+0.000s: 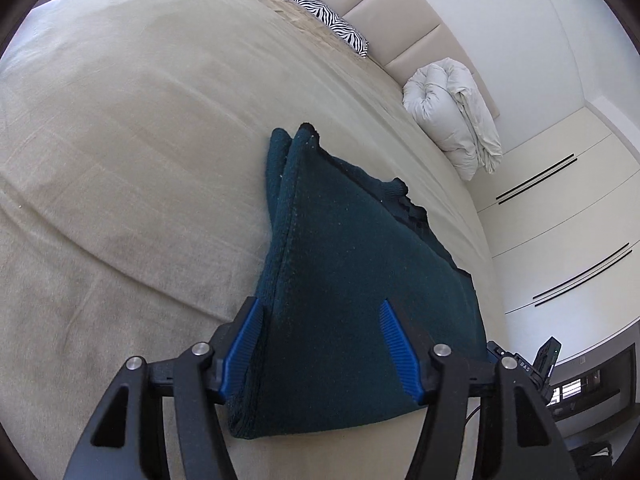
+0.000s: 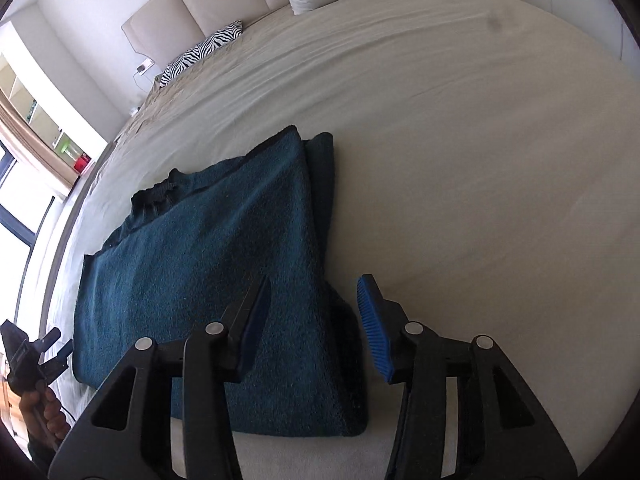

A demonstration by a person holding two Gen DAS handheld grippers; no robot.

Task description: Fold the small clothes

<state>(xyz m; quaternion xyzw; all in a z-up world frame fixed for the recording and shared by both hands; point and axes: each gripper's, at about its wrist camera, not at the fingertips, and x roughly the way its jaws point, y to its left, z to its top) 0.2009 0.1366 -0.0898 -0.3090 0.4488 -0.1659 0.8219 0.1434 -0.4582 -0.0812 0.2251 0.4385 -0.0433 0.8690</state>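
Dark teal knit garment (image 1: 344,280) lies folded on the bed (image 1: 140,160); left gripper (image 1: 320,352) and right gripper (image 2: 314,326), jaws part open, straddle its near corners gripping nothing; next, probably pinch both corners for another fold.

Home bedroom: bed (image 1: 140,140), padded headboard (image 1: 400,20), zebra pillow (image 1: 328,20).

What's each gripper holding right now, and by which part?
Nothing. Both the left gripper and right gripper have open jaws straddling the near corners of the folded teal garment, which lies on the bed.
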